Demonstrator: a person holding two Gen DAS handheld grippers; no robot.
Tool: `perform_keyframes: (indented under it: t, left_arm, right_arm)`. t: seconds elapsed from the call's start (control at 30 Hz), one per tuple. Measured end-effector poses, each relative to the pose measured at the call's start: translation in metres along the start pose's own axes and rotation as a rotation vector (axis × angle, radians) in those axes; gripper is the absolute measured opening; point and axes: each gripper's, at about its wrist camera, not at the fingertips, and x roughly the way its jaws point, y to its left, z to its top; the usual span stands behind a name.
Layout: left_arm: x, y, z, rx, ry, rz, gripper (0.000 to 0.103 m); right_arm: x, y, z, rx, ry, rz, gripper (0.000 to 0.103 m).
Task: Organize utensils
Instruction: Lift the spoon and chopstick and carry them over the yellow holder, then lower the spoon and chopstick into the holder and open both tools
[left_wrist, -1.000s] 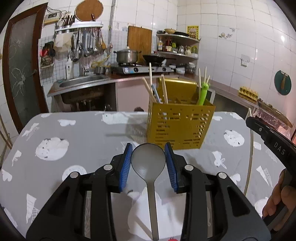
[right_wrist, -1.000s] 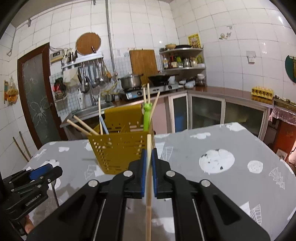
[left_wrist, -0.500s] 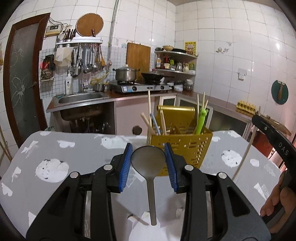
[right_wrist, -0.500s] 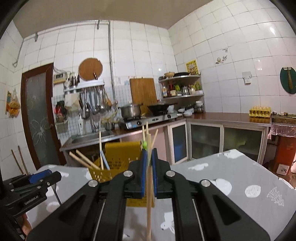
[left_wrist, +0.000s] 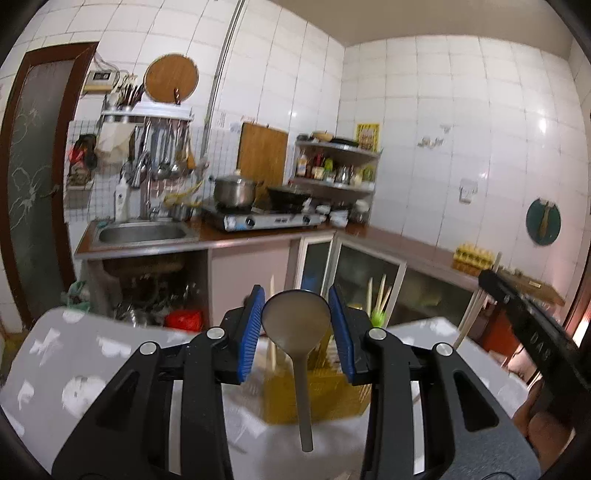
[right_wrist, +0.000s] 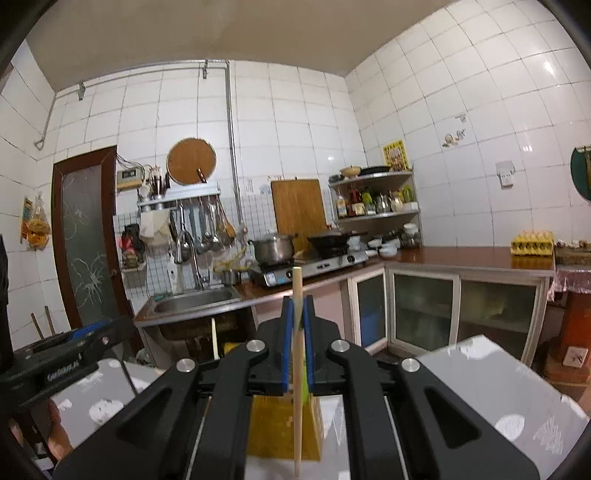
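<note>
Left wrist view: left gripper (left_wrist: 296, 325) clamped a grey ladle (left_wrist: 296, 318) by its bowl, handle hanging down, at lower centre above the yellow utensil holder (left_wrist: 317, 391). Right wrist view: right gripper (right_wrist: 297, 341) pinched an upright wooden chopstick (right_wrist: 297, 373) over the holder.

white letters "das" stand on the black arm of the right gripper (left_wrist: 539, 347), right of the left tongs; lettering on the left gripper (right_wrist: 62, 367) is too blurred to read.

Yellow utensil basket (left_wrist: 317, 395) blurred, mostly hidden behind jaws in both views; chopstick (right_wrist: 297, 369) btm end cut off.
</note>
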Motion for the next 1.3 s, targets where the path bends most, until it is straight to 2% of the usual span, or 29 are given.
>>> perform_keyframes:
  t: [0.17,0.4,0.57,0.77,0.93,1.07,1.1,1.13,1.17,1.2,1.23,1.3]
  left_arm:
    - [0.019,-0.013,0.037,0.022,-0.050,0.000,0.035]
    - [0.071,-0.016,0.046,0.032,-0.033,0.016,0.035]
    - [0.104,-0.018,0.028,0.052,-0.010,0.035,0.035]
    - [0.139,-0.018,-0.009,0.076,0.049,0.049,0.035]
    - [0.151,-0.008,-0.031,0.069,0.107,0.064,0.035]
    - [0.140,0.002,-0.031,0.031,0.133,0.056,0.036]
    - [0.132,0.002,-0.028,0.034,0.125,0.058,0.042]
    - [0.123,0.001,-0.025,0.037,0.114,0.063,0.053]
    - [0.112,0.002,-0.021,0.041,0.096,0.069,0.060]
    - [0.102,0.002,-0.018,0.043,0.082,0.073,0.072]
    - [0.088,0.003,-0.016,0.043,0.068,0.075,0.080]
    - [0.065,0.006,-0.012,0.045,0.052,0.082,0.087]
  right_arm:
    - [0.013,0.011,0.034,-0.026,-0.045,0.011,0.006]
    - [0.048,0.020,0.054,-0.038,-0.057,0.016,0.006]
    - [0.083,0.019,0.039,-0.057,-0.012,-0.003,0.006]
    - [0.121,0.003,0.003,-0.059,0.105,-0.017,0.006]
    - [0.144,-0.011,-0.036,-0.051,0.228,-0.022,0.006]
    - [0.145,-0.014,-0.054,-0.071,0.285,-0.042,0.007]
    - [0.145,-0.015,-0.056,-0.073,0.300,-0.047,0.010]
    - [0.143,-0.016,-0.056,-0.071,0.313,-0.055,0.016]
    - [0.140,-0.017,-0.056,-0.068,0.319,-0.059,0.044]
    - [0.132,-0.019,-0.054,-0.058,0.314,-0.065,0.068]
    - [0.125,-0.019,-0.053,-0.058,0.309,-0.065,0.069]
    - [0.109,-0.018,-0.050,-0.075,0.310,-0.069,0.070]
